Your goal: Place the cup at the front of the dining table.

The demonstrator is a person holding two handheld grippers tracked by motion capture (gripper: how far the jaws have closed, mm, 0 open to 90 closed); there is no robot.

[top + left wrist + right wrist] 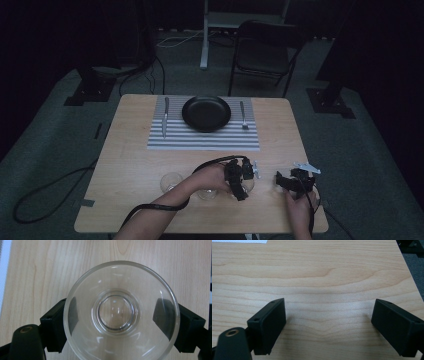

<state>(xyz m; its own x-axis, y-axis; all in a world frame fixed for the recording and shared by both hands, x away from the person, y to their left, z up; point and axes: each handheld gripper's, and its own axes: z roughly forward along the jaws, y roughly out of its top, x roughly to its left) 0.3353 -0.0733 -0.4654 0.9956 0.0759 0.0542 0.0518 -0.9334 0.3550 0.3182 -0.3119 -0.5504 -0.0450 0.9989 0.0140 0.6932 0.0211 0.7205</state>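
Observation:
A clear glass (120, 290) stands upright on the wooden table (37, 270), and I look straight down into its bowl. My left gripper (117, 315) is shut on it: a black pad presses on each side of the bowl and shows through the glass. In the high view this glass (248, 186) stands near the front edge, with the left gripper (241, 184) pointing down over it. Just to its right, my right gripper (281, 182) is open; in its own view the right gripper (328, 315) has only bare wood between its jaws.
Two more clear glasses (171, 181) (207, 193) stand left of the held one, partly behind the left forearm. At the far side lies a striped placemat (200, 140) with a black plate (206, 113), a knife (165, 116) and a fork (243, 116). A folding chair (265, 50) stands beyond.

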